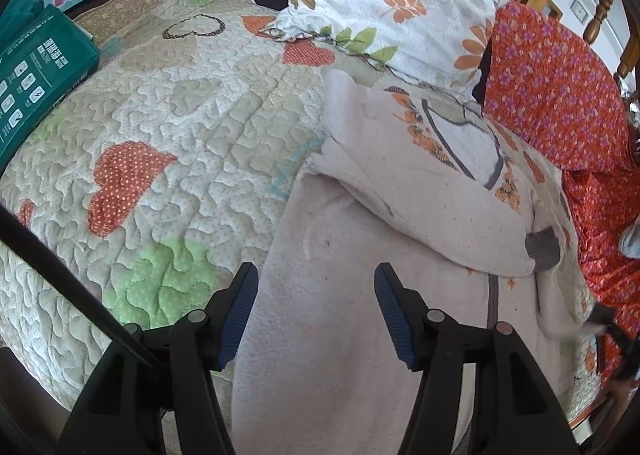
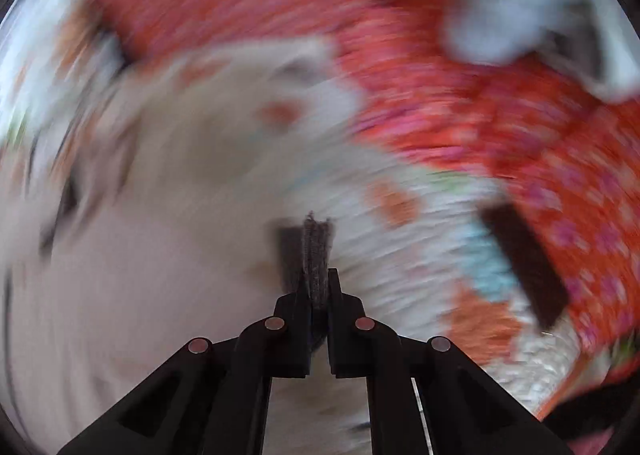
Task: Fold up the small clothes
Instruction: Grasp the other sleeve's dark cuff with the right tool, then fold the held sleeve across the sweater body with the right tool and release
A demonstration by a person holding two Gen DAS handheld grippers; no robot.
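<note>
Pink fuzzy top (image 1: 360, 255) lies flat on heart quilt (image 1: 160, 115), near right side of bed, one sleeve folded across body

Left gripper (image 1: 316, 311) wide, holds nothing, over near part of top

Right gripper (image 2: 318, 283) pinched tight on grey cuff (image 2: 316, 251); that view very blurry

Top looks soft, light, floppy, will sag and slide if lifted

Best take edges or cuffs, not middle

Flower pillow (image 1: 400, 7) and red flower cloth (image 1: 560, 87) far right

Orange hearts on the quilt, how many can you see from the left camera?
3: a large heart at left, one below the floral pillow, one partly behind it. Others may be hidden.
</note>
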